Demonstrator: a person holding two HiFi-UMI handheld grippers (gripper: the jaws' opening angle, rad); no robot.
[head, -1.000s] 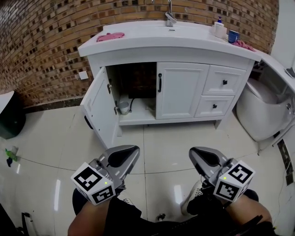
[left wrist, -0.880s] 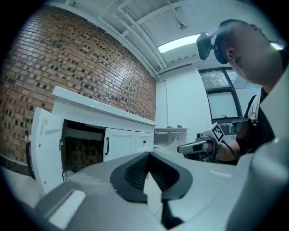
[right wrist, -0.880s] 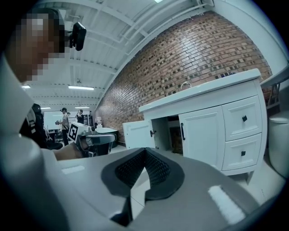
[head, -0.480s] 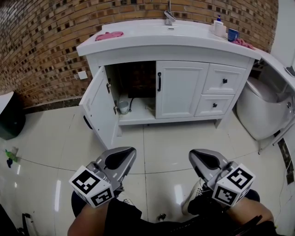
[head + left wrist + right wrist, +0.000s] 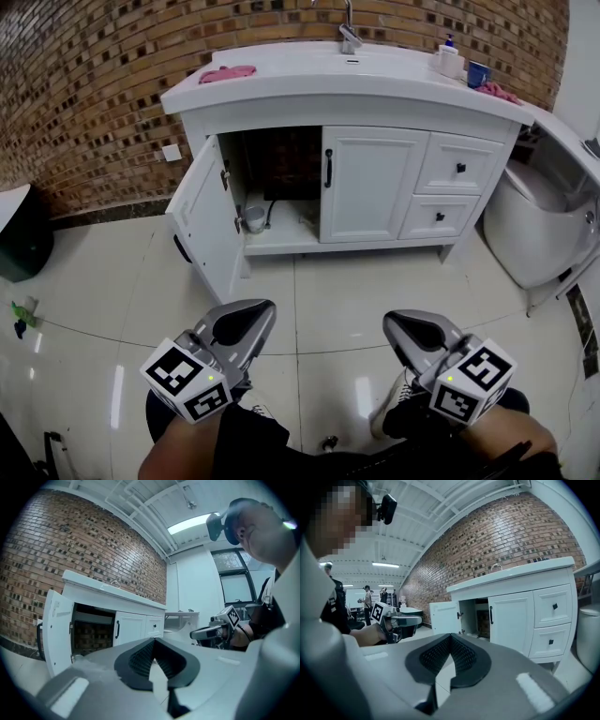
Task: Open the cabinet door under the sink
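The white vanity cabinet stands under the sink against the brick wall. Its left door is swung wide open toward me, showing the dark inside with a pipe and a small cup. That open door also shows in the left gripper view and the right gripper view. The right door keeps its black handle flush and closed. My left gripper and right gripper hover low over the floor, well back from the cabinet, both shut and empty.
Two drawers sit right of the doors. On the counter lie a pink cloth, a faucet, a soap bottle and a blue cup. A white toilet stands at the right, a dark bin at the left.
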